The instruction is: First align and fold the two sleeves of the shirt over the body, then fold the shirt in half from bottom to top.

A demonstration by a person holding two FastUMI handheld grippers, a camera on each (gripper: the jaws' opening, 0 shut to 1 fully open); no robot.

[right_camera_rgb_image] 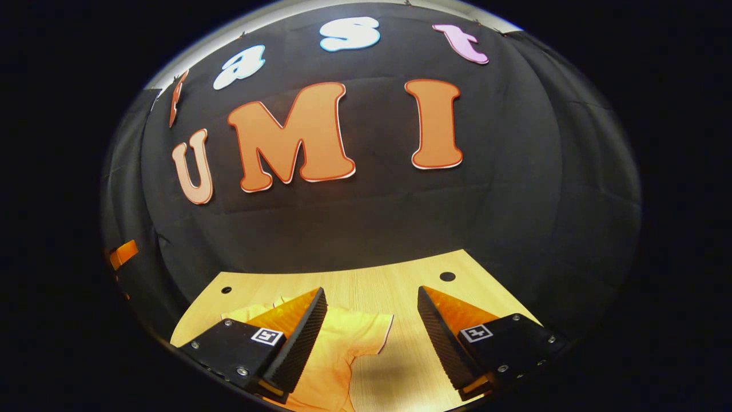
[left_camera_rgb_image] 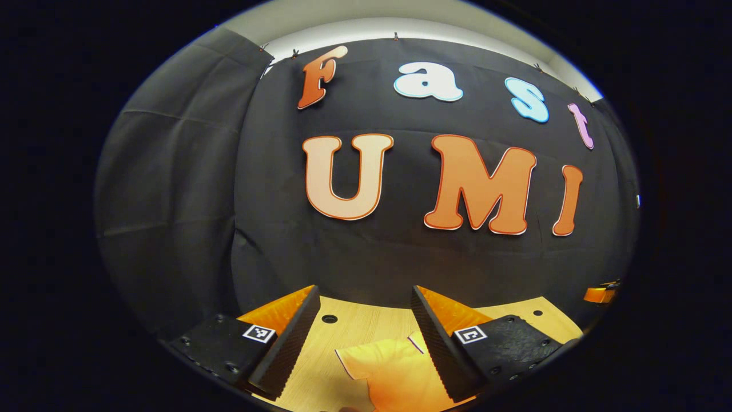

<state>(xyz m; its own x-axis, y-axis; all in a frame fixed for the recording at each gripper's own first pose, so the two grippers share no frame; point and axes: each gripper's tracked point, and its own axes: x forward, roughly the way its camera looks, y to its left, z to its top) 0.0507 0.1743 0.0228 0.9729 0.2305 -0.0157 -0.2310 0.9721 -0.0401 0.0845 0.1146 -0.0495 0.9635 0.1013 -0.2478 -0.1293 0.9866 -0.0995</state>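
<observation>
A small yellow-orange shirt (right_camera_rgb_image: 337, 349) lies flat on the wooden table (right_camera_rgb_image: 372, 286), sleeves spread out. In the right gripper view its right sleeve (right_camera_rgb_image: 372, 332) reaches into the gap between my fingers; my right gripper (right_camera_rgb_image: 372, 335) hovers open above it, holding nothing. In the left gripper view the other sleeve (left_camera_rgb_image: 377, 357) of the shirt (left_camera_rgb_image: 400, 380) lies between and below the fingers. My left gripper (left_camera_rgb_image: 366, 337) is open too, its right finger (left_camera_rgb_image: 434, 337) over the shirt's shoulder. Most of the shirt's body is out of sight below both views.
The black cloth wall (left_camera_rgb_image: 372, 257) stands close behind the table's far edge. Round holes (right_camera_rgb_image: 447, 276) mark the tabletop near the back. The other gripper's orange part (left_camera_rgb_image: 600, 294) shows at the far right of the left gripper view.
</observation>
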